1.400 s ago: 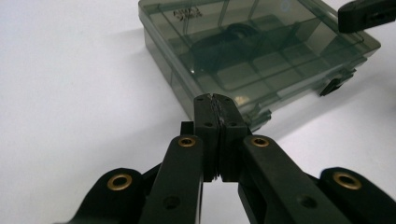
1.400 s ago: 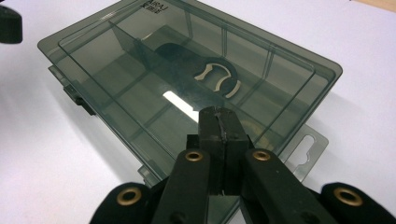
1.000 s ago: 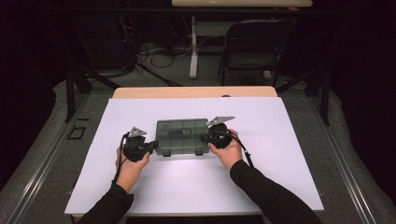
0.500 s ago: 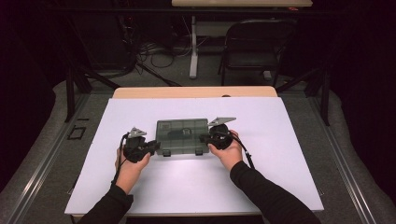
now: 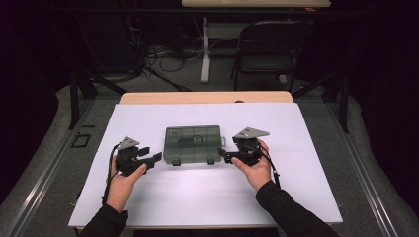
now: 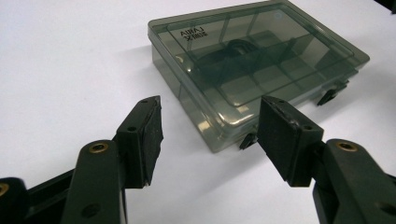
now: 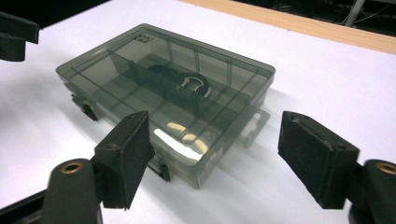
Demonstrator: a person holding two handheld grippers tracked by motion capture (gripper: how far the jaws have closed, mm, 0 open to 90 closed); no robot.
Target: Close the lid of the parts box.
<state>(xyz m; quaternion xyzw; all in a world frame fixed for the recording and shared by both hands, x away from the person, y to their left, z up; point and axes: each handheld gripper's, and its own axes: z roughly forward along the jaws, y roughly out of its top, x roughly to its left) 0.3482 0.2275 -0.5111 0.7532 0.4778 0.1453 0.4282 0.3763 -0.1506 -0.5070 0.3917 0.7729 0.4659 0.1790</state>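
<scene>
A smoky grey transparent compartment box (image 5: pixel 192 144) lies flat with its lid closed in the middle of the white tabletop (image 5: pixel 207 197). A black curved item (image 7: pixel 180 84) rests inside it. My left gripper (image 5: pixel 155 158) sits just left of the box's near left corner. In the left gripper view, the left gripper (image 6: pixel 212 112) is open and the box (image 6: pixel 261 60) lies ahead of its pads. My right gripper (image 5: pixel 225 155) is by the near right corner. In its own view the right gripper (image 7: pixel 217 126) is open, short of the box (image 7: pixel 163 88). Both pairs of jaws have just been opening, with nothing between them.
A strip of bare wood (image 5: pixel 207 97) runs along the table's far edge. Beyond it stand a black folding chair (image 5: pixel 272 49), a white table leg (image 5: pixel 204 49) and cables on the floor (image 5: pixel 153 54). The box's black latches (image 6: pixel 329 95) face the person.
Both grippers were shut against the box's left and right ends. They have since opened and drawn outward and slightly toward the person. The box stays where it was.
</scene>
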